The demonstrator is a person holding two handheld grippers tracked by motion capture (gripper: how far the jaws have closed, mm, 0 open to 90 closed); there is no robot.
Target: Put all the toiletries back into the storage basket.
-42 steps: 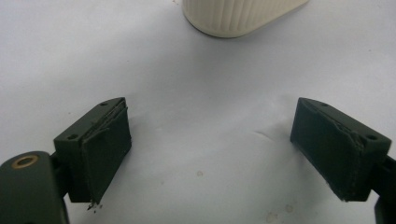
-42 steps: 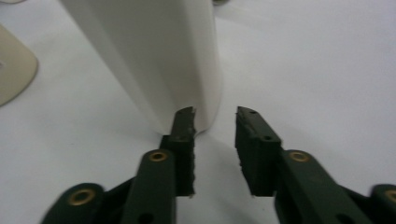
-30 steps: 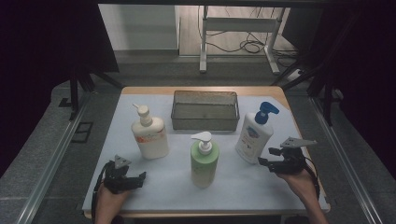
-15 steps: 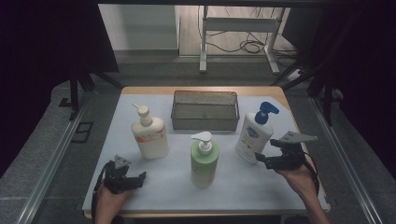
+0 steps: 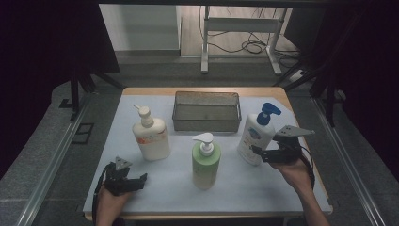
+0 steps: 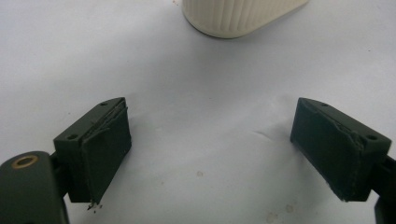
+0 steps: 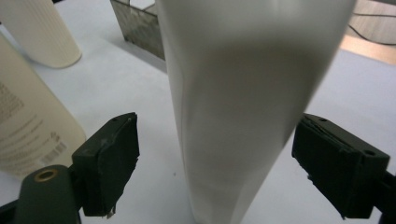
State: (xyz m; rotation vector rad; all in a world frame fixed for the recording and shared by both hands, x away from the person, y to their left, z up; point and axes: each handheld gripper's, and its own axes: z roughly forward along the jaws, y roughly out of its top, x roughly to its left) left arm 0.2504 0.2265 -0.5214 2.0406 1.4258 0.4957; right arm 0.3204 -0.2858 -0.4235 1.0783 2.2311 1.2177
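Observation:
Three pump bottles stand on the white table top. A white bottle with a blue pump (image 5: 255, 134) stands at the right; my right gripper (image 5: 259, 153) is open at its base, with the white bottle (image 7: 243, 102) between the two spread jaws. A green bottle (image 5: 205, 162) stands in the middle, a cream bottle (image 5: 150, 136) at the left. My left gripper (image 5: 139, 180) rests open low at the front left, jaws wide over bare table, with the cream bottle's base (image 6: 238, 16) ahead of it.
A wire mesh basket (image 5: 206, 112) sits at the back middle of the white table top (image 5: 263, 188). In the right gripper view the green bottle (image 7: 28, 126) is at the left and the cream bottle (image 7: 42, 32) beyond it, with the basket's corner (image 7: 135, 23) behind.
My right gripper has moved left toward the blue-pump bottle until its jaws stand on either side of it. The left gripper has stayed put.

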